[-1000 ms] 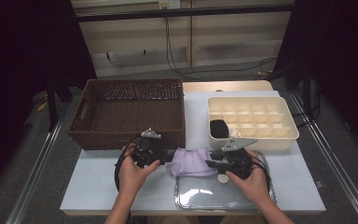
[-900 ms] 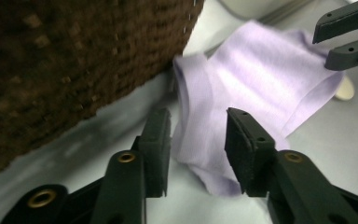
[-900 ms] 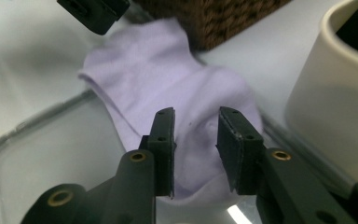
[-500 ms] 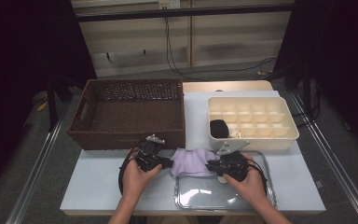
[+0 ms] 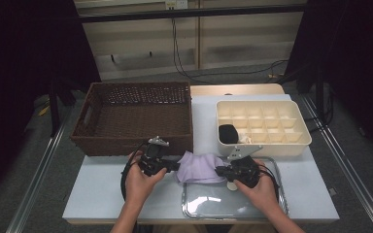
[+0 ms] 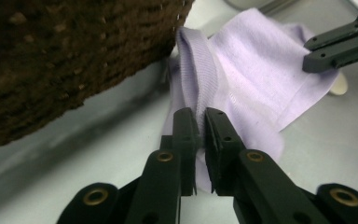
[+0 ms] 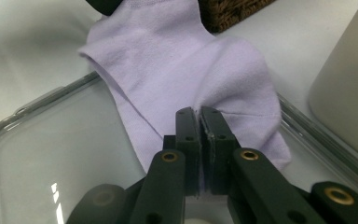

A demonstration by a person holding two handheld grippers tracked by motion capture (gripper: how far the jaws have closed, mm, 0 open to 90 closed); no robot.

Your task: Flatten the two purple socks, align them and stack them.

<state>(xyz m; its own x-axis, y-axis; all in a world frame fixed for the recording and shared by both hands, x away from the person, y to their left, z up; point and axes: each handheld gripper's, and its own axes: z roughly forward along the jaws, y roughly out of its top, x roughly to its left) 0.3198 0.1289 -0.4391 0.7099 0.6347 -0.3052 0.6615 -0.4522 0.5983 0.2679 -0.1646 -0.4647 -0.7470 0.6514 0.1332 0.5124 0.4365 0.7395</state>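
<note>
Left gripper (image 5: 174, 165) and right gripper (image 5: 222, 171) each pinch one end of the lilac sock (image 5: 199, 167); their jaws have just been closing and now press on fabric, the left on the ribbed cuff edge (image 6: 196, 100), the right on a raised fold near the toe end (image 7: 223, 93). Holding both ends this way looks meant to lift the sock stretched between them without it bunching. Behind the left gripper stands the brown wicker basket (image 5: 104, 141), its wall just beside the cuff; behind the right gripper sits the cream divided tray (image 5: 291, 143), one cell holding a dark rolled item (image 5: 228, 133). Under and in front of the right gripper lies the clear glass lid (image 5: 209, 204), which the toe end overlaps, while the cuff end rests on the table (image 5: 97, 194). The sock's long axis runs gripper to gripper, cuff toward the left, toe toward the right
</note>
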